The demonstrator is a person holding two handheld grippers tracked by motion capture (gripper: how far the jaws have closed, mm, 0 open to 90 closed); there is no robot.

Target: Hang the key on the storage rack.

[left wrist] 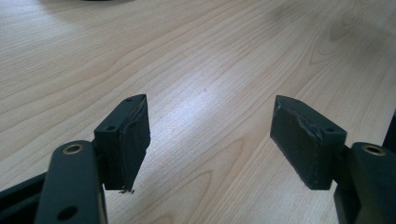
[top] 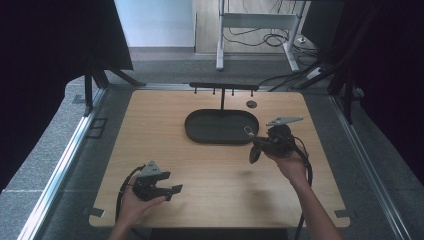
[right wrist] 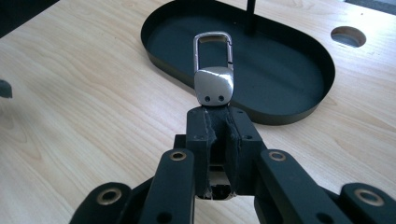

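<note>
Right tool (right wrist: 218,114) pinches a silver key clip (right wrist: 214,70) between its closed jaws, the clip's open loop jutting past the tips and just short of the near rim of the black oval tray (right wrist: 299,116). Left tool (left wrist: 210,135) hangs well back over bare desk (left wrist: 196,60), jaws spread wide with nothing between them.

Two grippers: left gripper (top: 172,190), right gripper (right wrist: 218,114). One key clip (right wrist: 213,70) in right's jaws. One oval black tray (top: 192,131) just beyond it. One hook rack (top: 223,86), maybe four pegs.
</note>
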